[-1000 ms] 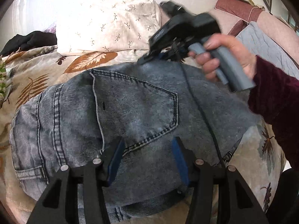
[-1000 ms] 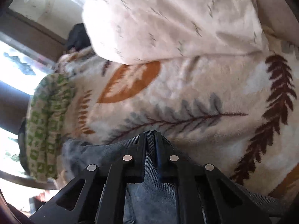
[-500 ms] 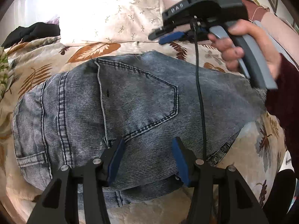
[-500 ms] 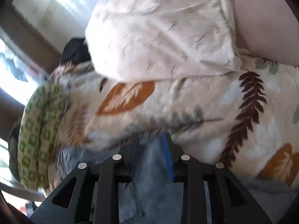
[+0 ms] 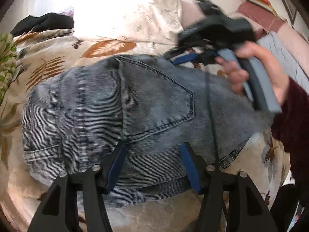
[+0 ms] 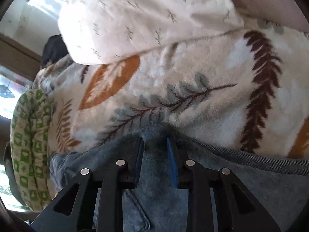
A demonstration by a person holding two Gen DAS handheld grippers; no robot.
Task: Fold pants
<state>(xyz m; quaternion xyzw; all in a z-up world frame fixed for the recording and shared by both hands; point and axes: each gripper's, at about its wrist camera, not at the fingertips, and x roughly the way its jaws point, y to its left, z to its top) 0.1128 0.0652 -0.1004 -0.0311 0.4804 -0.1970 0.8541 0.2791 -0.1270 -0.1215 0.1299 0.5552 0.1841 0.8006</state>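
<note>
Both grippers are over the pants: my left gripper hangs above the near part of the folded grey-blue denim pants, its blue-padded jaws standing well apart and opening further, with only flat denim below the gap and nothing pinched. My right gripper, seen in the left wrist view at, sits at the far edge of the pants where they meet the blanket; its jaws are narrow, a small gap between the blue pads, and a raised ridge of denim lies in that gap, though I cannot tell whether the pads press on it. My right hand, in a dark red sleeve, wraps the grey handle, and a thin black cable trails from it across the denim. The pants lie as a broad folded bundle in the middle of the bed, back pocket facing up, on a fluffy cream blanket printed with brown, orange and grey leaves. A cream pillow with small twig marks rests on the blanket past the far edge of the pants. A green-and-white patterned cloth lies at the blanket's left edge, and a black garment sits toward the far left corner.
</note>
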